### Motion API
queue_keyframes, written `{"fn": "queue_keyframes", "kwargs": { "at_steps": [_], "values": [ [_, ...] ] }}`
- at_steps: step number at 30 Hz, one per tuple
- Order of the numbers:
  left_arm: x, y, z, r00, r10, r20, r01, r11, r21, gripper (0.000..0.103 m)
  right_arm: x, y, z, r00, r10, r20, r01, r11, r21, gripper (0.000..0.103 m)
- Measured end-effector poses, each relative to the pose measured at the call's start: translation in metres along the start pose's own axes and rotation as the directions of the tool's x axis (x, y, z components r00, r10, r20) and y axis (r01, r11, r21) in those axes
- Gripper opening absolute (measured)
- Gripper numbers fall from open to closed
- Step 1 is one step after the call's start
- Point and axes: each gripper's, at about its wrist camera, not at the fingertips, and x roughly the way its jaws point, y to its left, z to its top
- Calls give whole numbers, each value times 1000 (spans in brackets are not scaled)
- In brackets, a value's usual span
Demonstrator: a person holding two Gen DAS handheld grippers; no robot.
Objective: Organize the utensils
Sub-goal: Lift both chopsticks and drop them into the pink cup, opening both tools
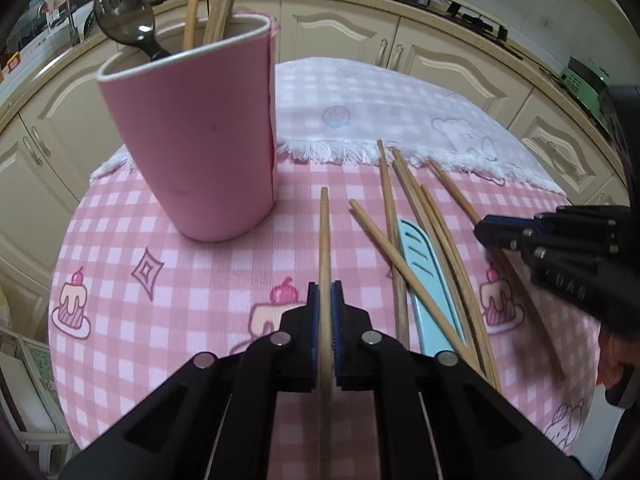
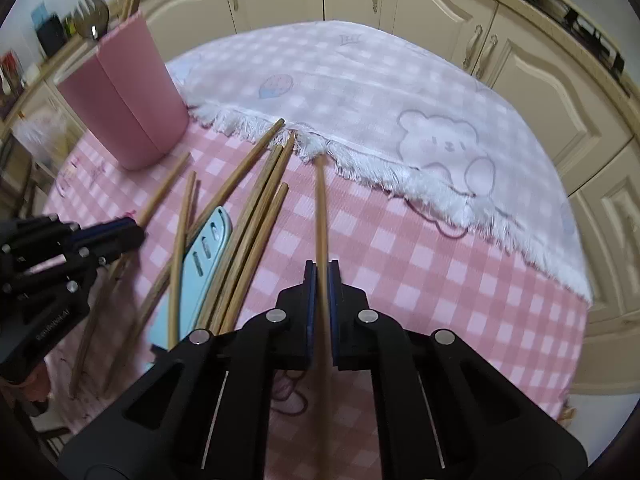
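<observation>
Both jaws clamp one chopstick each [image 1: 325,240] [image 2: 321,216]; either could pivot, snagging the pink cup's [image 1: 192,140] rim.

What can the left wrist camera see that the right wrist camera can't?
Only the left wrist view looks inside the pink cup: the dark spork and chopsticks stand in it. It also shows cake pictures.

Only the right wrist view shows the bear picture on the white cloth.

Both show the blue spatula, loose chopsticks, and the left gripper and right gripper, each shut on one chopstick.
</observation>
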Motion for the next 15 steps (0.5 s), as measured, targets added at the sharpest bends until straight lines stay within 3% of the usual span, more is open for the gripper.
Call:
{"fn": "queue_keyframes", "kwargs": {
  "at_steps": [5, 8, 15],
  "values": [
    [-25, 2, -5, 995, -38, 90, 40, 999, -13, 5, -28, -14, -10, 989, 107, 107, -113, 992, 57, 6],
    [-48, 5, -5, 984, -52, 169, 57, 998, -25, 5, -50, -19, -10, 964, 181, 197, -197, 978, 66, 6],
    [-97, 13, 3, 932, -55, 359, 80, 995, -57, 5, -88, -18, -4, 895, 275, 352, -310, 950, 46, 6]
  ]
}}
